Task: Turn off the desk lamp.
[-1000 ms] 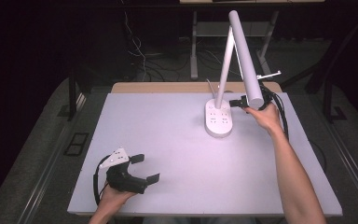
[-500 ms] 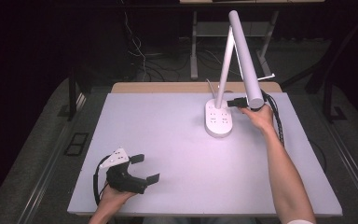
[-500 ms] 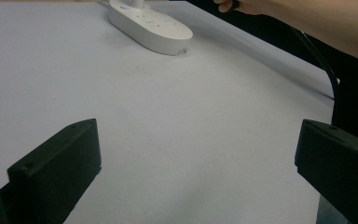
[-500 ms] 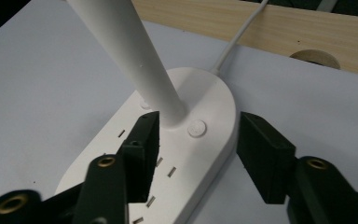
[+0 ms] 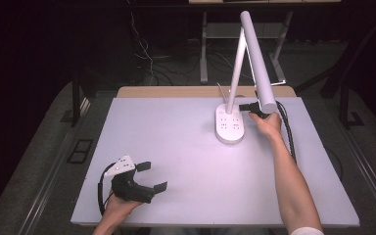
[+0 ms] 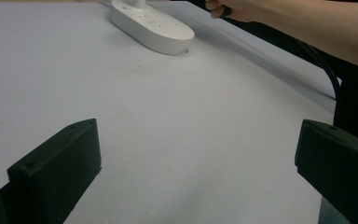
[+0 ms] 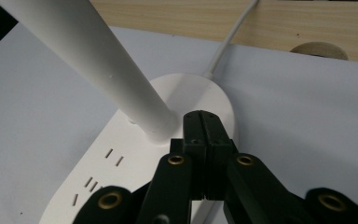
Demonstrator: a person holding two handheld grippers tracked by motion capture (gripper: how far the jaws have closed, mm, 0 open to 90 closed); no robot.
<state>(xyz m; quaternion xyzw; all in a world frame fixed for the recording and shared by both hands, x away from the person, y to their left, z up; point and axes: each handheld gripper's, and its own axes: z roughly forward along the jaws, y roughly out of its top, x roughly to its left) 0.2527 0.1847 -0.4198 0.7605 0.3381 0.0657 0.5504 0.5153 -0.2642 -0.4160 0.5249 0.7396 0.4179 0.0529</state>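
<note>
Presently the right gripper [image 7: 205, 122] has its two black jaws pressed flat together with nothing between them; they have just been closing. The joined tips sit over the rear end of the white lamp base [image 7: 121, 154], just beside the foot of the lamp's white stem [image 7: 98, 60]. Socket slots show on the base's top face. A white cord [image 7: 230, 37] leaves the base's back edge toward the wooden strip [image 7: 168, 16] behind the table.

From above, the lamp base [image 5: 230, 126] stands in the far right part of the white table [image 5: 186, 161], with the right gripper [image 5: 248, 106] just beside it under the lamp head [image 5: 258, 58].

The left gripper [image 5: 152, 177] rests near the table's near left corner, jaws spread wide and empty, well apart from the lamp.
</note>
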